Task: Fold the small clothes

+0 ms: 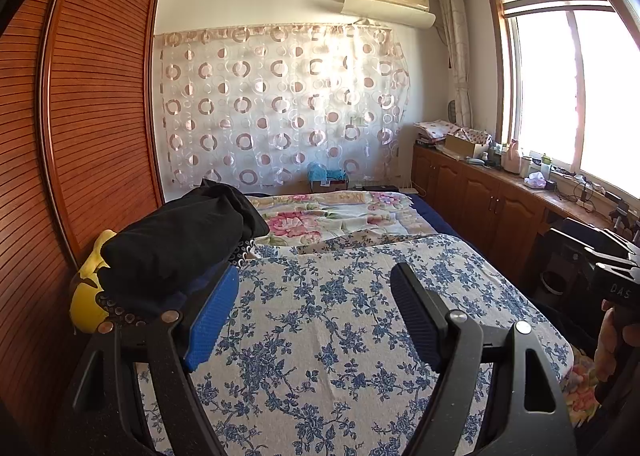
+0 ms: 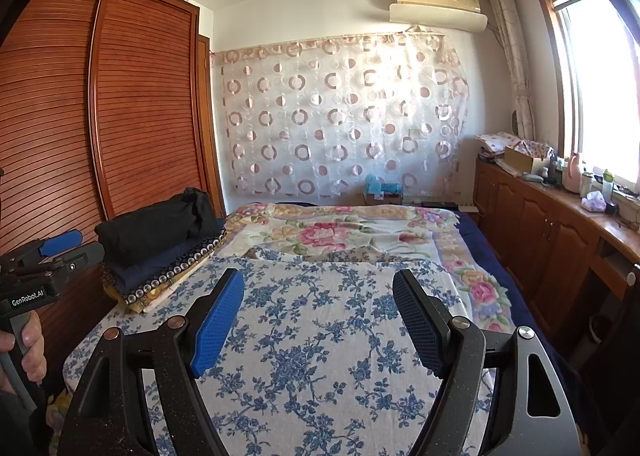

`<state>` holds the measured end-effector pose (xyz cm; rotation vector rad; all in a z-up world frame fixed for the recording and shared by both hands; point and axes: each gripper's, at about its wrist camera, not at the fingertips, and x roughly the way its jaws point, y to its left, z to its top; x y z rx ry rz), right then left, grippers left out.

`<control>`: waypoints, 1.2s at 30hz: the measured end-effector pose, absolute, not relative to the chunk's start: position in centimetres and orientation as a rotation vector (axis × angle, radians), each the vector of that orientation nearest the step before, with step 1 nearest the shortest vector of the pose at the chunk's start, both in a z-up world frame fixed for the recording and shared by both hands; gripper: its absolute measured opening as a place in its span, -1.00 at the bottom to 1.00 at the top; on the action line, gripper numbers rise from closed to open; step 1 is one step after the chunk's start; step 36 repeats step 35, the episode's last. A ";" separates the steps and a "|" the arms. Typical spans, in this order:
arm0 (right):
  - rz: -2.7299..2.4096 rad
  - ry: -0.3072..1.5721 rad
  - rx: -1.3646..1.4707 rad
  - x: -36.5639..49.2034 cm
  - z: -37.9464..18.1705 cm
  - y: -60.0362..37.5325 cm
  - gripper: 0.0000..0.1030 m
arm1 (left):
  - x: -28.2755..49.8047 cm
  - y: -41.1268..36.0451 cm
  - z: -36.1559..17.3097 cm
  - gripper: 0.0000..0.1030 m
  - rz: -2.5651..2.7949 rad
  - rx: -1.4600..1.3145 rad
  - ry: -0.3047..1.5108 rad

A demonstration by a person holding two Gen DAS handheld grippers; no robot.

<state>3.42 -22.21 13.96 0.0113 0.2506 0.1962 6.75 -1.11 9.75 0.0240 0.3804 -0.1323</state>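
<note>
Two grippers (fingers apart) (image 1: 314, 320) (image 2: 318, 322) over bedspread (image 2: 320, 336)

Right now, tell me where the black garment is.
The black garment lies on top of a stack of folded cloths at the bed's left edge, against the wooden wardrobe, beyond the left gripper.

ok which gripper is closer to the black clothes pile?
Left. The left gripper hangs right beside the black clothes pile; the right gripper is farther off over the blue-flowered sheet.
</note>
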 end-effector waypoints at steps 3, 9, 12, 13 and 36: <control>0.196 0.252 0.012 3.5 13.9 -22.3 0.53 | 6.7 -1.2 9.7 0.53 -0.131 0.024 0.380; 0.196 0.251 0.011 3.6 13.8 -22.6 0.53 | 6.7 -1.2 9.7 0.53 -0.131 0.024 0.379; 0.195 0.250 0.011 3.6 13.7 -22.7 0.53 | 6.7 -1.2 9.7 0.53 -0.131 0.024 0.380; 0.195 0.250 0.011 3.6 13.8 -22.8 0.53 | 6.6 -1.2 9.8 0.53 -0.131 0.025 0.379; 0.193 0.245 0.012 3.4 13.6 -22.9 0.53 | 6.5 -1.3 9.8 0.53 -0.132 0.024 0.378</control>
